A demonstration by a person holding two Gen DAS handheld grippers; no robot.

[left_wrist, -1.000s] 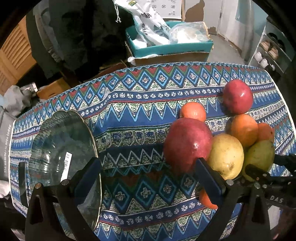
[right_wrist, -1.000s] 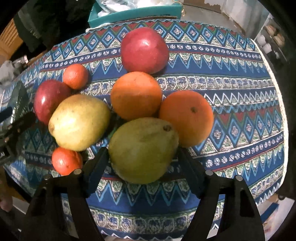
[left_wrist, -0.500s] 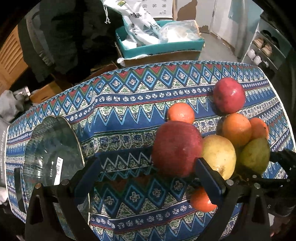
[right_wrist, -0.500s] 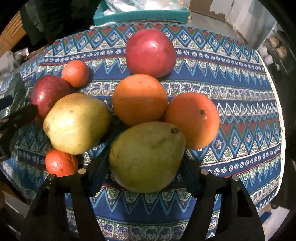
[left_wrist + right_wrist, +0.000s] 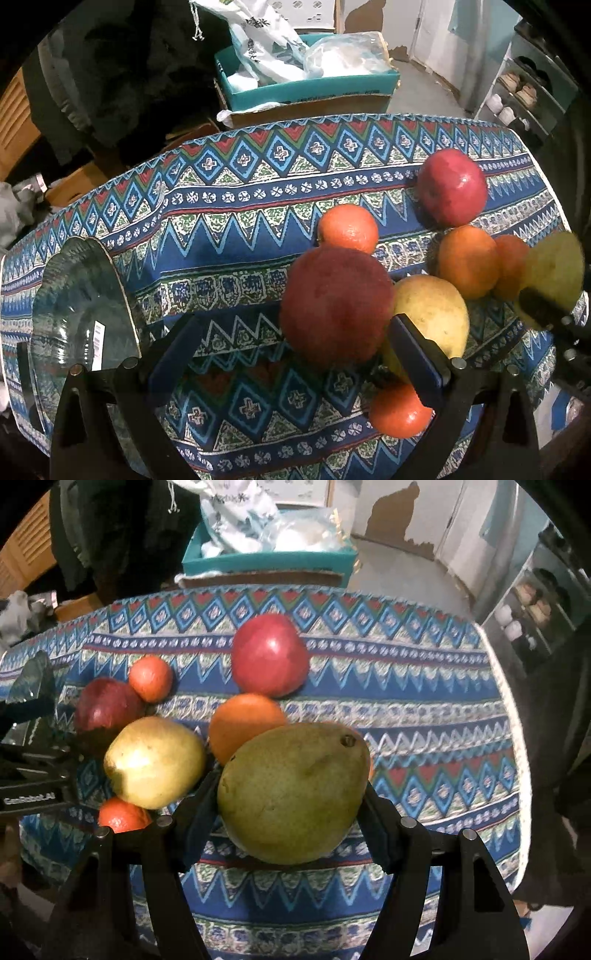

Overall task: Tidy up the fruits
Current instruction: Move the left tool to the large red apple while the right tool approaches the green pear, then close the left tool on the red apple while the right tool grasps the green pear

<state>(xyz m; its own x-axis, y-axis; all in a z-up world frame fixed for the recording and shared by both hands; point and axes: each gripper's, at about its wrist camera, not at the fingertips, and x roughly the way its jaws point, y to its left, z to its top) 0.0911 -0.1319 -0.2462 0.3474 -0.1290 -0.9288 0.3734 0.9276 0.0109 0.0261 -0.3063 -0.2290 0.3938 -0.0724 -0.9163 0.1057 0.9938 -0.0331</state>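
Observation:
My right gripper [image 5: 284, 812] is shut on a green pear [image 5: 293, 792] and holds it above the patterned table; the pear also shows blurred at the right edge of the left wrist view [image 5: 554, 273]. My left gripper [image 5: 291, 347] is open, its right finger beside a dark red apple [image 5: 336, 304] that rests on the cloth. A yellow pear [image 5: 430, 314], a second red apple [image 5: 452, 186], oranges [image 5: 467, 260] and small tangerines [image 5: 349, 229] lie around it. A glass bowl [image 5: 79, 306] sits at the table's left.
The table wears a blue patterned cloth [image 5: 240, 206]. Behind it stands a teal box [image 5: 306, 88] stuffed with plastic bags. A shoe rack [image 5: 517, 92] is at the far right. The table's right edge [image 5: 513, 738] curves close to the fruit.
My right gripper has closed on the green pear and lifted it off the table. My left gripper stayed open and drifted slightly right toward the dark red apple.

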